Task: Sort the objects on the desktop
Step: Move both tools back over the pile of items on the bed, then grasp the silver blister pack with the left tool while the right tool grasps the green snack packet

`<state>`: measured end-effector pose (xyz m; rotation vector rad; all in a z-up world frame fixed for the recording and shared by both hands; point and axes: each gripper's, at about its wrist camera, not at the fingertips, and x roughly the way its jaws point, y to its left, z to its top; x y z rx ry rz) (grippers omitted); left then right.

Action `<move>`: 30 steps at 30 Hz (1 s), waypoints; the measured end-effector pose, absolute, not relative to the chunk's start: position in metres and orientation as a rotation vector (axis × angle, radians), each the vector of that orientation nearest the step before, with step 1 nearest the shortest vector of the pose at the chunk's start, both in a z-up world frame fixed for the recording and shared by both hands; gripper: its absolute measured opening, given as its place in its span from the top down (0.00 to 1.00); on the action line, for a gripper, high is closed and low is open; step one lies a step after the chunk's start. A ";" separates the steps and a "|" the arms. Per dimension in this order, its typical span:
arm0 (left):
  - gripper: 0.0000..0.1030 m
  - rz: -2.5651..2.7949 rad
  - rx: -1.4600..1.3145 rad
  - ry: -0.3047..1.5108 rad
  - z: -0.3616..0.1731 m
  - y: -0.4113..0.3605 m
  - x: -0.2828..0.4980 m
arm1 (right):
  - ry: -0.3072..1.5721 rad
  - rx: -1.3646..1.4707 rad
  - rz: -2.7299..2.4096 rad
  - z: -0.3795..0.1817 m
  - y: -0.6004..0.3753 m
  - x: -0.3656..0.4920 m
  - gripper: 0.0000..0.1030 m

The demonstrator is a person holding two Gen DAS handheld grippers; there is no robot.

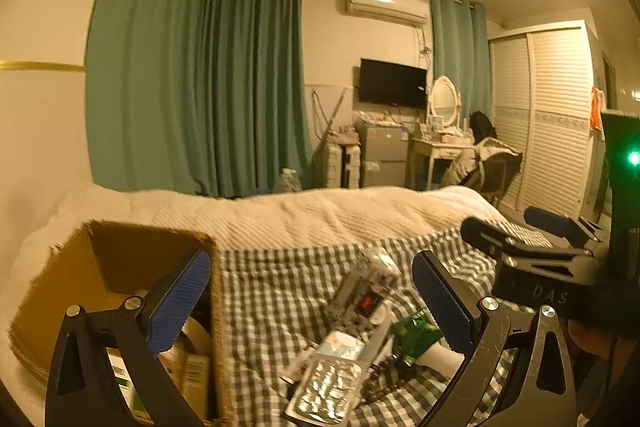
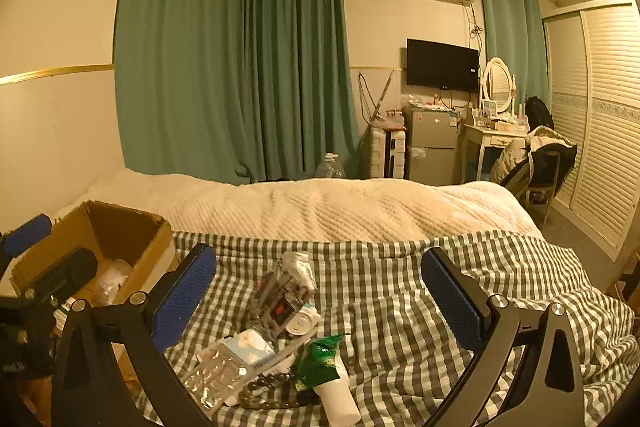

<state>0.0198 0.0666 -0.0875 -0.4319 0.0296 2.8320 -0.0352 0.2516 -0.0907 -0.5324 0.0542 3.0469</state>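
A heap of small items lies on the checked cloth (image 2: 400, 291): silver pill blister packs (image 1: 324, 387) (image 2: 218, 375), a clear packet with a red mark (image 1: 366, 297) (image 2: 282, 301), a green and white tube (image 2: 330, 375) (image 1: 416, 337), dark beads (image 2: 264, 391). My left gripper (image 1: 312, 303) is open above the heap, nothing between its blue pads. My right gripper (image 2: 320, 301) is open too, hovering over the same heap. A cardboard box (image 1: 120, 267) (image 2: 120, 227) stands at the left, holding boxes and a crumpled bag.
A cream blanket (image 2: 320, 207) covers the bed behind the cloth. Green curtains (image 2: 232, 67) hang on the far wall. A small fridge (image 2: 432, 143), a dressing table (image 2: 492, 135) and a chair with a jacket (image 2: 536, 159) stand at the back right, beside a louvred wardrobe (image 2: 600, 115).
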 end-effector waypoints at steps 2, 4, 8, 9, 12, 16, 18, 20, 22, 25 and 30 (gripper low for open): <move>0.00 2.802 -0.469 0.010 -0.097 0.070 0.015 | 0.064 -0.546 3.045 -0.096 0.256 -0.038 0.00; 0.00 2.771 -0.508 -0.008 -0.106 0.074 0.010 | 0.071 -0.553 3.042 -0.101 0.260 -0.040 0.00; 0.00 2.742 -0.550 0.027 -0.124 0.084 0.003 | 0.100 -0.589 3.037 -0.111 0.268 -0.047 0.00; 0.00 2.740 -0.561 0.045 -0.129 0.086 0.001 | 0.103 -0.597 3.036 -0.113 0.269 -0.048 0.00; 0.00 2.748 -0.577 0.085 -0.141 0.089 -0.002 | 0.116 -0.644 3.030 -0.122 0.271 -0.055 0.00; 0.01 2.741 -0.600 0.117 -0.153 0.092 -0.005 | 0.119 -0.715 3.015 -0.136 0.270 -0.064 0.01; 0.03 2.741 -0.617 0.138 -0.160 0.095 -0.006 | 0.114 -0.754 3.010 -0.143 0.268 -0.070 0.05; 0.03 2.737 -0.640 0.150 -0.167 0.096 -0.010 | 0.104 -0.792 3.005 -0.149 0.266 -0.074 0.05; 0.09 2.729 -0.677 0.159 -0.176 0.097 -0.015 | 0.099 -0.824 2.999 -0.155 0.266 -0.078 0.05; 0.11 2.698 -0.767 0.146 -0.190 0.096 -0.026 | 0.101 -0.883 2.987 -0.165 0.265 -0.085 0.11; 0.11 2.633 -0.969 0.075 -0.216 0.086 -0.048 | 0.133 -0.972 2.961 -0.178 0.267 -0.095 0.11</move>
